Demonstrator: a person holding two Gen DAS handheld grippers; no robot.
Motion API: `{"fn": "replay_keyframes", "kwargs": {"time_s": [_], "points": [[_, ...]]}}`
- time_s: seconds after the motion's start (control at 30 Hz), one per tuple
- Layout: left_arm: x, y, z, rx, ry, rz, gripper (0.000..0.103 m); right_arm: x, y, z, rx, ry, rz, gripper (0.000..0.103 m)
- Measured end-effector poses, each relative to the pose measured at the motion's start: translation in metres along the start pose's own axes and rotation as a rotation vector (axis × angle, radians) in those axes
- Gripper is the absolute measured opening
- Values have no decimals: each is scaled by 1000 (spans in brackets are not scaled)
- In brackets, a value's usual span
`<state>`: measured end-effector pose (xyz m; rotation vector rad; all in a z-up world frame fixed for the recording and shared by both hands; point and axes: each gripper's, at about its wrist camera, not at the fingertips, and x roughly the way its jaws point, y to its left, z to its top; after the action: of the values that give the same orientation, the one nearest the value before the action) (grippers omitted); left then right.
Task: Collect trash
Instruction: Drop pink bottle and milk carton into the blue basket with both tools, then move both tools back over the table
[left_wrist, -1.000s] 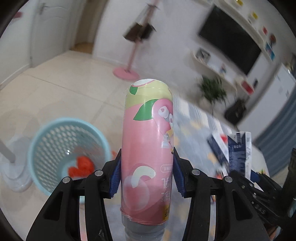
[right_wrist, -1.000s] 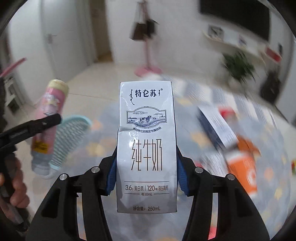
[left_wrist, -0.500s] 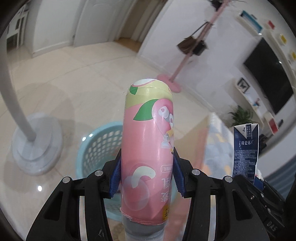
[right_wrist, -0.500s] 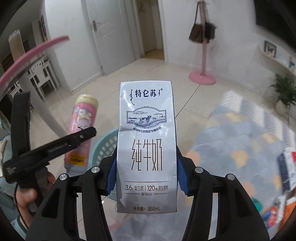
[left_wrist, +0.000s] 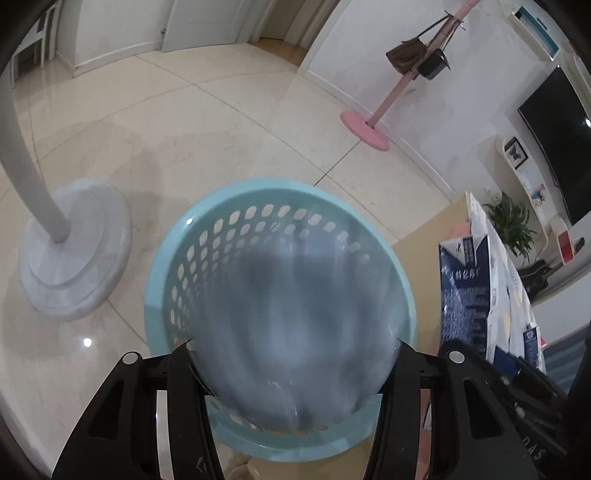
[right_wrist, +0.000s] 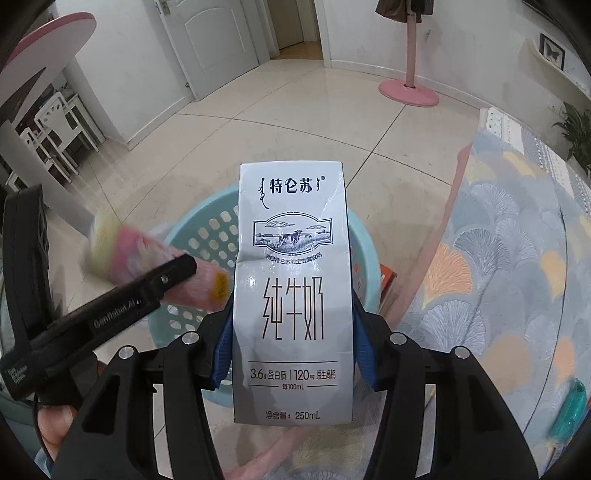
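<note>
Left gripper (left_wrist: 293, 350) jaws opening; the pink bottle (right_wrist: 155, 264) is a blur between them, pads no longer pressing it, right over the mouth of the blue basket (left_wrist: 173, 258). Basket contents hidden by the blur. Right gripper (right_wrist: 291, 350) clamped on the milk carton (right_wrist: 291, 288), upright, with the basket just beyond and below it.

Pink bottle (right_wrist: 147, 266), yellowish-capped, hung tilted over the light-blue perforated basket (left_wrist: 207, 229); badly motion-blurred, it was probably slipping free. White milk carton (right_wrist: 291, 288), creased, stood upright above the same basket on the tiled floor.
</note>
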<state>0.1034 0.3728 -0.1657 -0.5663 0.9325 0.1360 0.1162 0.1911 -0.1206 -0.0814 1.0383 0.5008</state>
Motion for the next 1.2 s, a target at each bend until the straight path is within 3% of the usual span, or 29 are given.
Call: {"fn": "replay_keyframes", "kwargs": {"time_s": [0.33, 0.53, 0.7, 0.9, 1.03, 1.2], "points": [[-21, -3, -8, 21, -25, -22, 58, -24, -13, -6, 7, -24, 26, 59], [-54, -36, -15, 61, -68, -75, 58, -71, -37, -20, 42, -98, 10, 59], [-99, -100, -24, 174, -125, -163, 58, -152, -76, -33, 81, -241, -29, 59], [-133, -212, -65, 391, -121, -286, 66, -256, -131, -64, 99, -423, -183, 59], [-123, -275, -97, 502, -44, -327, 67, -301, -177, -94, 113, -471, -322, 59], [-75, -330, -141, 616, 70, -281, 67, -319, -245, -132, 204, -450, -419, 59]]}}
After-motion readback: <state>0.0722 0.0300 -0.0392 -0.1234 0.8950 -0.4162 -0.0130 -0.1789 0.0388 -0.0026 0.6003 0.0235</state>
